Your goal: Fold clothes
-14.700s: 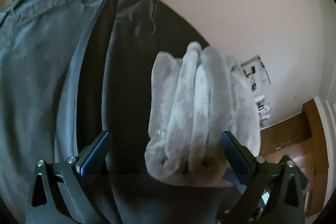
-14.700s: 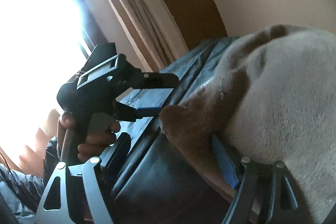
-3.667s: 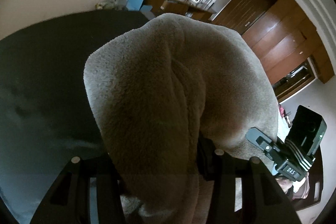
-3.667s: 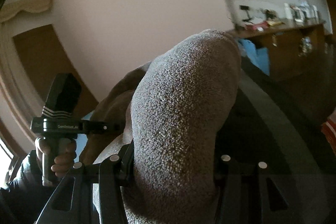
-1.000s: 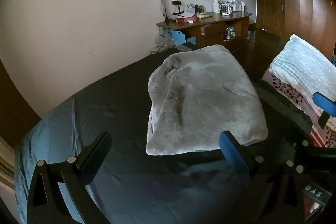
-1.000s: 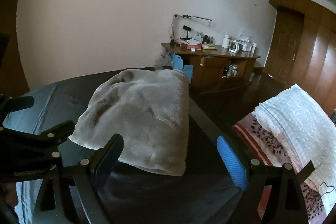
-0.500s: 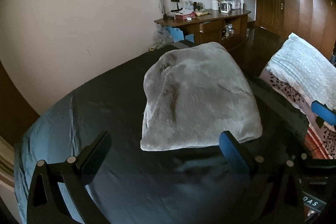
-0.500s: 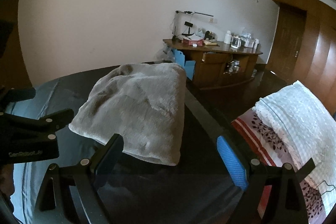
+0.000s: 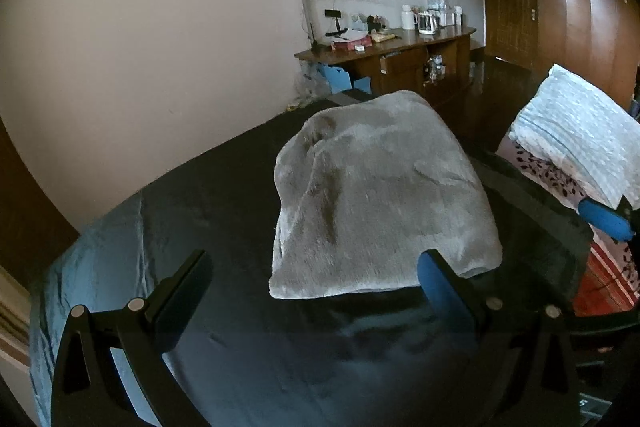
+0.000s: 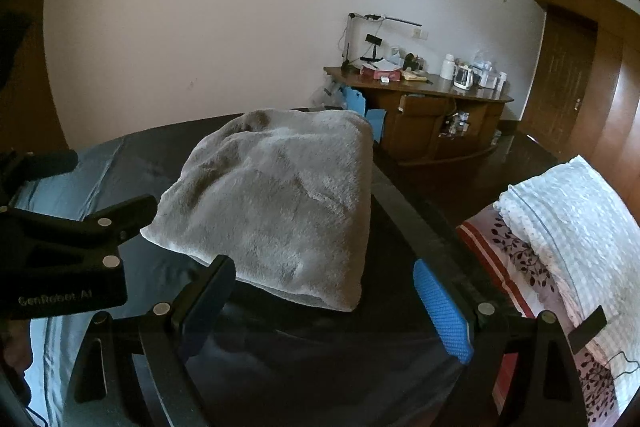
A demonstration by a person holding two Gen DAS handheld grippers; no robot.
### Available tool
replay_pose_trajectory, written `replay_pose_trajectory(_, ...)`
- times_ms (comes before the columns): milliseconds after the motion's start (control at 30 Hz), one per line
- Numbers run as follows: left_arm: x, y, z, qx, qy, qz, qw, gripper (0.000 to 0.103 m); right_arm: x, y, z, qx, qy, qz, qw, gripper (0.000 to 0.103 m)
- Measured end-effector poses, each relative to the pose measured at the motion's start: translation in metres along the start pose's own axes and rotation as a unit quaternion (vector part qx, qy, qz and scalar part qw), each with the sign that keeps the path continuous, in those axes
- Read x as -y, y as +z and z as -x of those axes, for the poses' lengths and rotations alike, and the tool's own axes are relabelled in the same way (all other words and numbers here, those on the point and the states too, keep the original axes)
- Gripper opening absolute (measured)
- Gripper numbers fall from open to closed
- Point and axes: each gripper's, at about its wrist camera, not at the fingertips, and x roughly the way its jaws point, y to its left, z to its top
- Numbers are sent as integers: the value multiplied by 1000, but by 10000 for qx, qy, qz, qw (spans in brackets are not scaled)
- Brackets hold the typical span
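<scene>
Left hand-held gripper [image 9: 312, 281]: released, jaws spread wide with nothing between them; it hangs just short of the garment's near edge, over the dark sheet.
Blue-grey sheet edge [image 9: 96, 259]: lies at the far left of the bed, wrinkled, apart from the garment.
Bed [image 9: 208, 195]: carries the garment on its dark cover, near the far corner.
Folded garment [image 9: 380, 203]: a plush grey bundle resting on the bed, free of both tools; its top is puffed and uneven, its near edge slightly raised.
Right hand-held gripper [image 10: 324, 283]: released as well, jaws wide and empty, near the garment's front right corner.
Desk [image 10: 424, 107]: stands beyond the bed against the wall, cluttered with small items, well apart from the work.
Patterned bedding and white pillow [image 10: 560, 227]: piled to the right, beside the bed.
Risk: the thick pile looks springy, so the fold may slump or open by itself; a gripper brushing the raised edge could drag a layer out. The bundle also sits near the bed's corner, so a nudge could slide it off.
</scene>
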Motion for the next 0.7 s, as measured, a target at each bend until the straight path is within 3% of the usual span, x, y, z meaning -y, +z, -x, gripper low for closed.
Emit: replay_pose_trajectory(700,-5,1,-4,-122,-28,104,9999,102,-4,2,-1,6,49,8,10000,92)
